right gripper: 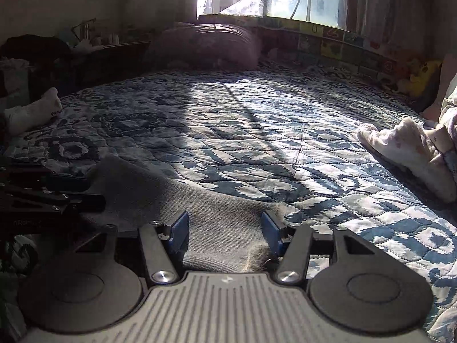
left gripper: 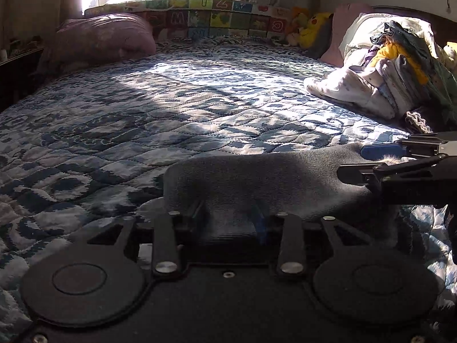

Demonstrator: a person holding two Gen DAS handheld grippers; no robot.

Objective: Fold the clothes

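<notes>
A grey knitted garment (left gripper: pixel 257 177) with a furry edge lies near the front of the quilted bed (left gripper: pixel 171 100). In the left wrist view it is draped over my left gripper (left gripper: pixel 228 218). That hides most of both fingers, and the blue pads stand apart with a ribbed band between them. My right gripper (right gripper: pixel 225 230) is open wide, low over the bed, with the garment (right gripper: pixel 148 188) lying flat between its pads and fur by the right pad. Each gripper shows in the other's view: the right gripper (left gripper: pixel 368 163) enters from the right and the left gripper (right gripper: pixel 85 190) from the left.
A heap of mixed clothes (left gripper: pixel 385 80) sits on the right of the bed, its white edge (right gripper: pixel 405 145) reaching inward. A pink pillow (left gripper: pixel 105 40) and an alphabet mat (left gripper: pixel 214 14) line the far side. A white sock (right gripper: pixel 34 111) lies far left.
</notes>
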